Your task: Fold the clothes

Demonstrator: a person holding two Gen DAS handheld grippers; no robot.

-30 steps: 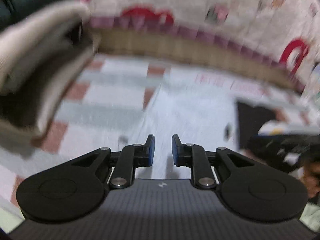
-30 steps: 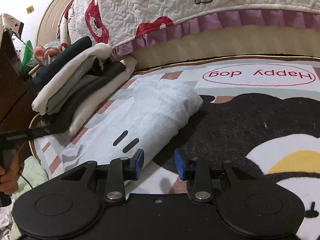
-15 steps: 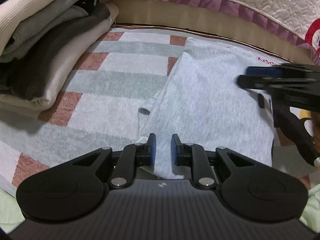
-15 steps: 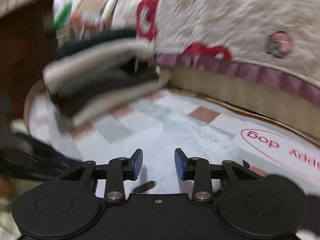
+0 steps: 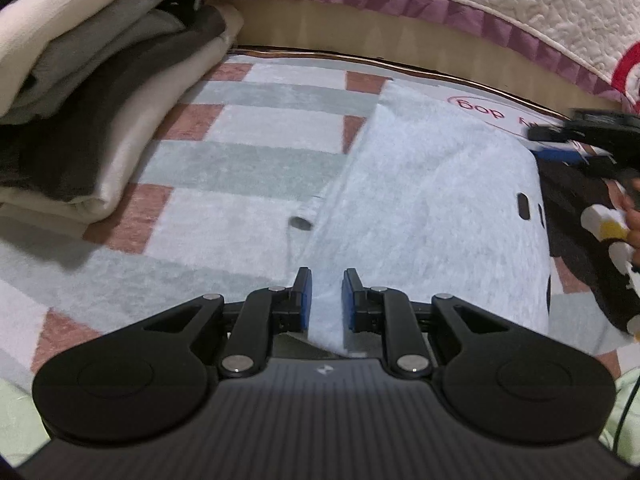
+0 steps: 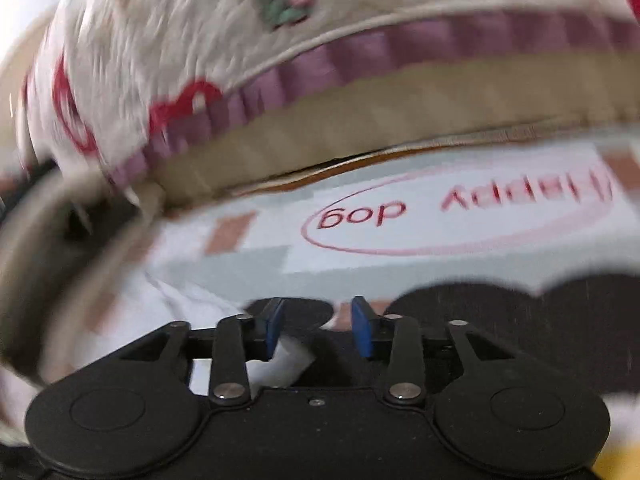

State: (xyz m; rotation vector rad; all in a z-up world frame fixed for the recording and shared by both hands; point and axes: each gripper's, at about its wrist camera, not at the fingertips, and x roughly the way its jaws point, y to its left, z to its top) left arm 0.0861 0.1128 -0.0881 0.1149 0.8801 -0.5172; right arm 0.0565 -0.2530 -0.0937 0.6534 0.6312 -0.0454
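Folded pile (image 5: 92, 92) sharp only from left wrist

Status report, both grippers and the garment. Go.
Left gripper narrow, nothing pinched, over the near end of the folded white garment. Right gripper open, jaws just widened, empty, at its far edge. Folded stack stands clear alongside.

Under my claws: plush floor rug (image 5: 256, 168), pale with grey-green bands, brick-red squares, red-lettered oval. Lying on it: folded light grey garment (image 5: 432, 208), centre; stack of folded cream, grey, dark clothes (image 5: 92, 112), left, apart from garment.
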